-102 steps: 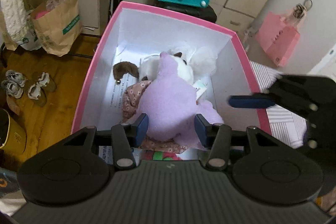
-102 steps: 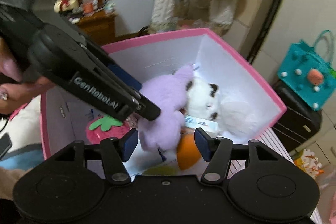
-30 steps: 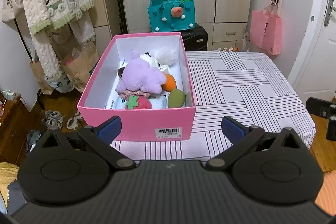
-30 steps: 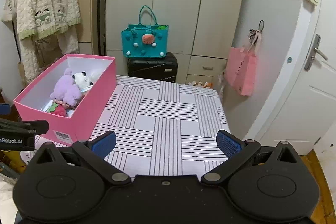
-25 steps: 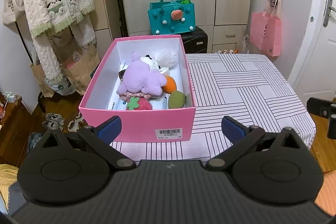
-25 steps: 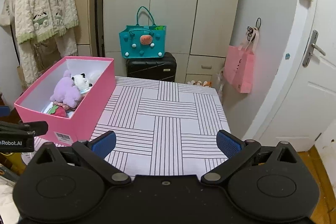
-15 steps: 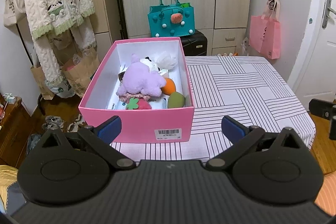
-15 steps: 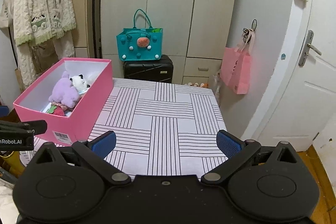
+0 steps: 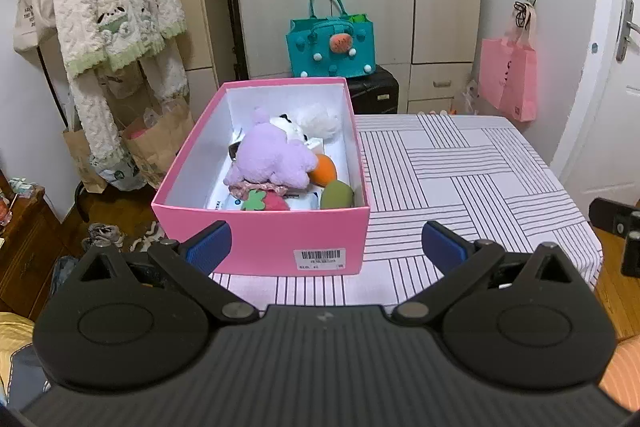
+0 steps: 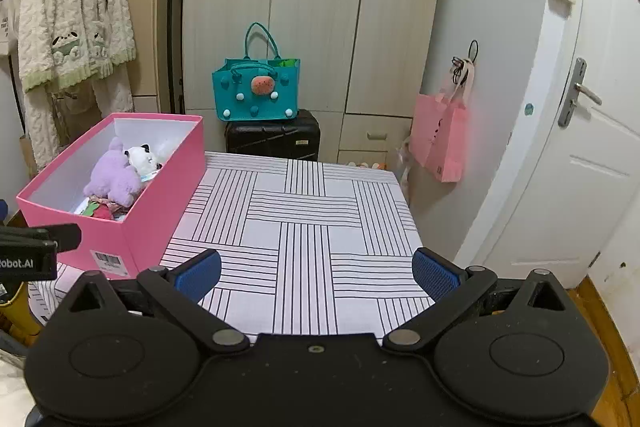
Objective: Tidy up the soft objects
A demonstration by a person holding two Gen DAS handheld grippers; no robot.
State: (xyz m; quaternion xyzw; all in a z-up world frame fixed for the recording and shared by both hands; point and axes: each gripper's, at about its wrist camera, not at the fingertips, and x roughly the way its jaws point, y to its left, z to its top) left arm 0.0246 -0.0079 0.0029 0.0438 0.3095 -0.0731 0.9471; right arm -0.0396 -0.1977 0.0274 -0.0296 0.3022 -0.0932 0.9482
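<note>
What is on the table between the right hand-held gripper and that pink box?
Nothing: in the right wrist view only bare striped tablecloth lies between the right hand-held gripper and the pink box.

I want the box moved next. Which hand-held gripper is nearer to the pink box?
Left. The left hand-held gripper hangs open right in front of the pink box; the right hand-held gripper is open too, off to the box's right over the striped tablecloth.
</note>
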